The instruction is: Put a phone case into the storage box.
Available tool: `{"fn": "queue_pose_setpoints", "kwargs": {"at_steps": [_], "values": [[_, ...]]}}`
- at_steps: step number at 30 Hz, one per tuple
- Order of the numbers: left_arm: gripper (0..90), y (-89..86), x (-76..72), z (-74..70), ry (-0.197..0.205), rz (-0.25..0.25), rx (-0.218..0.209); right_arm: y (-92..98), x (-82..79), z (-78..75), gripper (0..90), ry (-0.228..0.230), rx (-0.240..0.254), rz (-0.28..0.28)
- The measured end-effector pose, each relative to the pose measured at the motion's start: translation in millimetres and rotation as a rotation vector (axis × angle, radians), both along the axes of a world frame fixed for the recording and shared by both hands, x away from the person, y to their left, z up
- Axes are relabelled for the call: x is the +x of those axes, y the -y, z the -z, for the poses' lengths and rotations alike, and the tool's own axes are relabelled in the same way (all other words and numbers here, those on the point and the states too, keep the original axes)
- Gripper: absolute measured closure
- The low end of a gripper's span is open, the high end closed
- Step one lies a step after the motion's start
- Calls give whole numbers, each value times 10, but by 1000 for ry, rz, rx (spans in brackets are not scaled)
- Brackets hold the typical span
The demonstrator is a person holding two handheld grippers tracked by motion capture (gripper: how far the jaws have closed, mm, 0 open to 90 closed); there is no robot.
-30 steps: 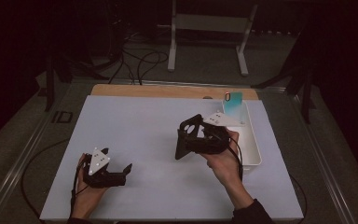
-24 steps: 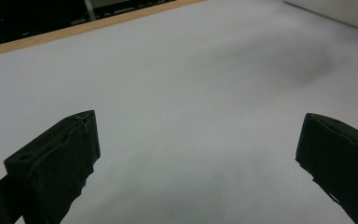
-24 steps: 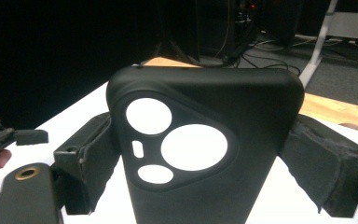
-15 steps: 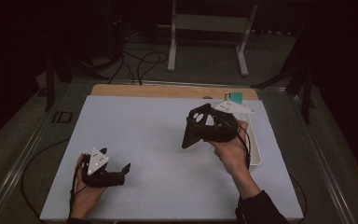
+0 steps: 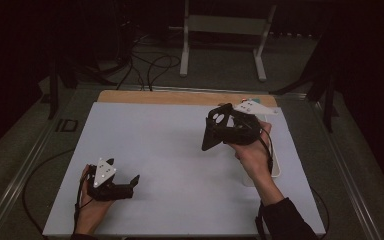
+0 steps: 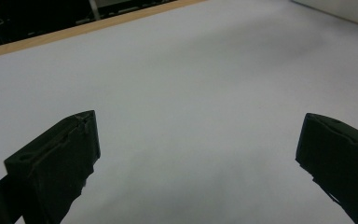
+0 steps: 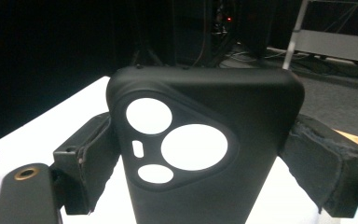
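At the lower left of the high view, the left gripper [image 5: 130, 184] rests low on the white table [image 5: 165, 150], its jaws wide apart with nothing between them. Farther up, right of centre, the right gripper [image 5: 215, 131] is held above the table, its jaws clamped on the two sides of a black phone case [image 7: 200, 149], whose camera cut-outs face its camera. Just behind the right hand [image 5: 252, 152] lies a white tray [image 5: 276, 167].

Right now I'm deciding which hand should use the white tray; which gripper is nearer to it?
Right. The right gripper, clamping a black phone case, is beside the white tray; the left gripper rests across the table.
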State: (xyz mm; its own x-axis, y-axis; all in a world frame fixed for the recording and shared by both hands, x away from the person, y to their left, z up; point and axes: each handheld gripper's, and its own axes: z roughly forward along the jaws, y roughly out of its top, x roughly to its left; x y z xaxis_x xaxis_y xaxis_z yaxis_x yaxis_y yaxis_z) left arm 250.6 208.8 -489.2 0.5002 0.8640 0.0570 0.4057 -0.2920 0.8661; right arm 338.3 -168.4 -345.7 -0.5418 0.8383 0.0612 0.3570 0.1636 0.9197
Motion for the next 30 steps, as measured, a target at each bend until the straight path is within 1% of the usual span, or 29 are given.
{"fn": "queue_pose_setpoints", "kwargs": {"at_steps": [5, 9, 14, 18, 19, 20, 27, 28, 29, 30], "values": [[0, 1, 0, -3, -1, -1, -1, 69, 70, -45, 143, 12, -10, 25], [0, 8, 1, -3, -2, 0, 0, 119, 105, -74, 142, 9, 6, 35], [1, 21, 2, -1, -2, 2, 4, 166, 152, -82, 142, 21, -6, 51], [0, 21, 0, -1, -1, 2, 2, 201, 183, -90, 143, 24, -4, 65], [0, 22, -4, -2, 0, 3, 0, 248, 217, -102, 142, 28, -5, 82], [0, 22, -4, -2, 0, 3, 0, 248, 217, -102, 142, 28, -5, 82], [0, 21, -4, -3, -1, 3, 1, 390, 328, -173, 142, 48, -13, 138], [0, 21, -4, -3, -1, 3, 1, 390, 328, -173, 142, 48, -13, 138], [0, 25, -4, -1, -2, 5, 0, 435, 353, -190, 142, 52, -20, 154], [0, 25, -4, -1, -2, 5, 0, 435, 353, -190, 142, 52, -20, 154]]}}
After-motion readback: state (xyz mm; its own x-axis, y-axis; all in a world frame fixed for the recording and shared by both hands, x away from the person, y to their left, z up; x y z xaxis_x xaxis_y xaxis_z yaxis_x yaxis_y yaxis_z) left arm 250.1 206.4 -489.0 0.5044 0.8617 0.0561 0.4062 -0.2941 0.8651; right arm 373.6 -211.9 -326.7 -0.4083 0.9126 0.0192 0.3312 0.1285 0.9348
